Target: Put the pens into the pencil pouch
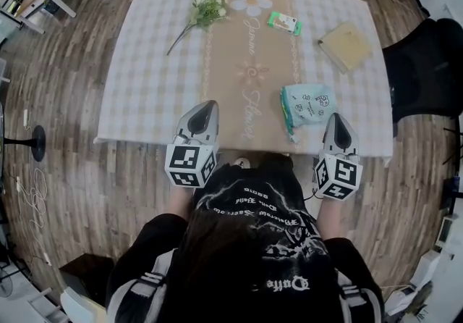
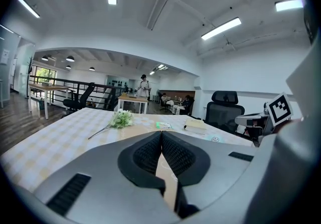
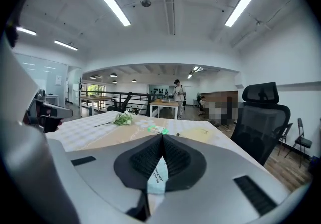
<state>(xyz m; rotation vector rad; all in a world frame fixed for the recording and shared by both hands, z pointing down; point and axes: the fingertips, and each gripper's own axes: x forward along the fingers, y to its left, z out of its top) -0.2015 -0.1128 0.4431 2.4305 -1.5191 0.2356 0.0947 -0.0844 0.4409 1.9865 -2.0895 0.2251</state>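
Observation:
The mint-green pencil pouch (image 1: 307, 104) lies on the checked tablecloth (image 1: 152, 75) near the table's front right. My right gripper (image 1: 335, 119) hovers just right of it at the front edge, jaws shut and empty. In the right gripper view the pads (image 3: 150, 155) meet at the gripper's tip (image 3: 162, 135), and the pouch (image 3: 156, 175) shows through the gap below them. My left gripper (image 1: 210, 106) is over the front edge further left, also shut with nothing held; its tip (image 2: 161, 132) points across the table. No pen shows in any view.
A white flower sprig (image 1: 205, 9), a green packet (image 1: 283, 22) and a yellow notebook (image 1: 346, 45) lie at the far side. A black office chair (image 1: 427, 68) stands right of the table. A person (image 3: 178, 93) stands at a distant table.

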